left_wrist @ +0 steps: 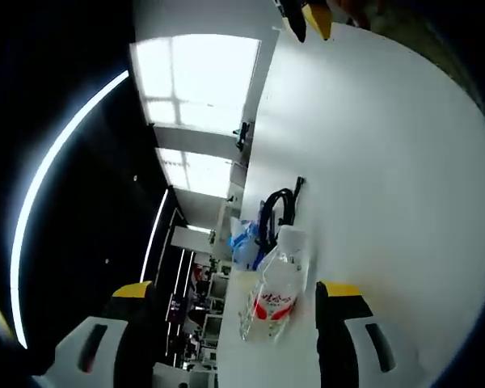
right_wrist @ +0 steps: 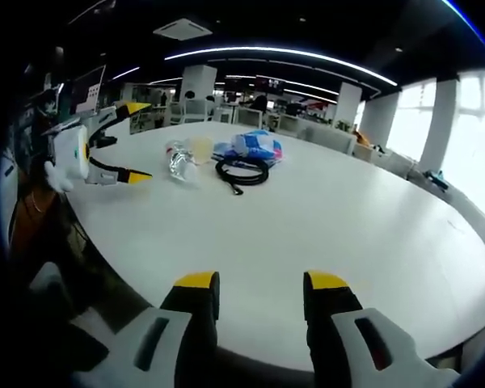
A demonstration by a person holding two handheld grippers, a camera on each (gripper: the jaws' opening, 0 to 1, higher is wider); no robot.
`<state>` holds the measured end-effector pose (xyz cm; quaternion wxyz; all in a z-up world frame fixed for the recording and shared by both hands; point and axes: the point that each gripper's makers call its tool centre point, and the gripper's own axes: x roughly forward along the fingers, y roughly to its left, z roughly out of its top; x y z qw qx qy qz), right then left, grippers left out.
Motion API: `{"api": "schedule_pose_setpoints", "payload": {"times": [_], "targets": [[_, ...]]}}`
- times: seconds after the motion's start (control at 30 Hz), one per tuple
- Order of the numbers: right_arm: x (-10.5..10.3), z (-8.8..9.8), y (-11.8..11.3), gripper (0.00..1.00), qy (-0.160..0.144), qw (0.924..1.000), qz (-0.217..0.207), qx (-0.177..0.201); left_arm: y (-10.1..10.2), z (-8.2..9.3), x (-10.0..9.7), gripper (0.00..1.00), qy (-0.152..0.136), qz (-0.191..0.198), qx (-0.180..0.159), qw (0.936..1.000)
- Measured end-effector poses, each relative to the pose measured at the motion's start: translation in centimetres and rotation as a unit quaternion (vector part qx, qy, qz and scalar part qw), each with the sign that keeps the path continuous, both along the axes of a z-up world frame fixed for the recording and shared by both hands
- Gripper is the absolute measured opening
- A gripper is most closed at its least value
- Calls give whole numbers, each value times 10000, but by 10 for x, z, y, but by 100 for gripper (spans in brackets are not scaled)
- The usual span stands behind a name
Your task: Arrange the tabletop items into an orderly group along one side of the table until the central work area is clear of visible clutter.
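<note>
A clear plastic bottle (left_wrist: 275,295) with a red label lies on its side on the white table (left_wrist: 372,162). It rests just ahead of my left gripper (left_wrist: 236,295), whose jaws stand wide open and hold nothing. Behind the bottle sit a coiled black cable (left_wrist: 276,210) and a blue packet (left_wrist: 244,240). The right gripper view has the same bottle (right_wrist: 182,158), cable (right_wrist: 242,171) and packet (right_wrist: 255,145) grouped at the table's far left. The left gripper (right_wrist: 136,141) hovers open beside the bottle there. My right gripper (right_wrist: 261,283) is open over the near table edge, far from the items.
The broad white tabletop (right_wrist: 331,218) stretches bare between the right gripper and the three items. Its curved edge (right_wrist: 105,234) runs along the left. Bright windows (left_wrist: 198,77) and office desks lie beyond. The right gripper's yellow tip (left_wrist: 317,18) pokes in at the top of the left gripper view.
</note>
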<state>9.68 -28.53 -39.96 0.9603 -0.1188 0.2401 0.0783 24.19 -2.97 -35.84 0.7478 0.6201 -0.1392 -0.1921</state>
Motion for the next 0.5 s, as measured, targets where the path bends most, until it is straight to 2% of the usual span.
{"api": "schedule_pose_setpoints", "payload": {"times": [0.5], "targets": [[0,-1,1,40,22,10000,1,18,-19,3,4,80,-212,-227,288,9991]]}}
